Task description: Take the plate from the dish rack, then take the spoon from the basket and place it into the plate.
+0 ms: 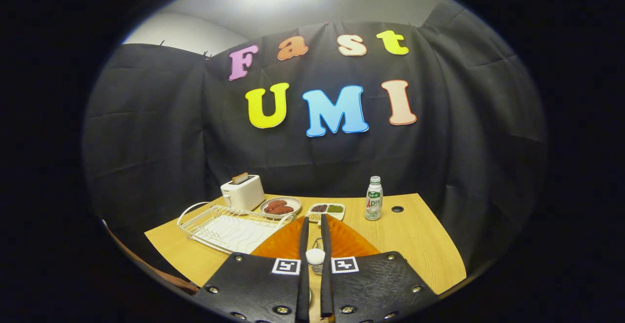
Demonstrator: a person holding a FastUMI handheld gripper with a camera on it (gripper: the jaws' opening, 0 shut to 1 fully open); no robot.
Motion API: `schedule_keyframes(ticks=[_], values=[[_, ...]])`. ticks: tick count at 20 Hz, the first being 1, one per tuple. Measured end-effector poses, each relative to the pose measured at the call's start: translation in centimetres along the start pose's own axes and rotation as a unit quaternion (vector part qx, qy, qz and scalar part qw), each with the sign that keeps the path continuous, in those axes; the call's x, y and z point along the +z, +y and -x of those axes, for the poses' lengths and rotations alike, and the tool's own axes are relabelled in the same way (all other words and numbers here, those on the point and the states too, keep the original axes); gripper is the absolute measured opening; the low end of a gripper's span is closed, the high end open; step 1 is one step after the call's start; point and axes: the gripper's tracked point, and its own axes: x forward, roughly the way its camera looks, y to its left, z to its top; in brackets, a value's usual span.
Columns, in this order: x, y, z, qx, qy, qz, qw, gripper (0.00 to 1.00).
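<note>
The orange ribbed plate (352, 243) lies on the wooden table (420, 235), directly under and ahead of my fingers. My gripper (314, 218) hangs over the plate with its two fingers drawn close together. In the narrow gap between them sits the spoon (315, 256), seen as a white rounded end with a thin metal part just ahead of it. Both fingers appear to press on it. To the left of the plate, the white wire dish rack (229, 228) has nothing in it.
Behind the rack stands a white toaster (242, 192) with a slice of toast in it. A plate of sausages (280, 207), a small two-part dish of seasonings (327, 209) and a drink bottle (374, 198) line the back. A round hole (397, 209) is in the tabletop.
</note>
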Motion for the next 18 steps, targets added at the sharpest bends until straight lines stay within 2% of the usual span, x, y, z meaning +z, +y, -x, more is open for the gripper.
schedule_keyframes(ticks=[10,18], values=[[-5.8,8.3,-1.5,0.106,0.067,0.036,0.991,0.09],[-10.0,11.9,-3.6,0.155,0.111,0.066,0.979,0.09]])
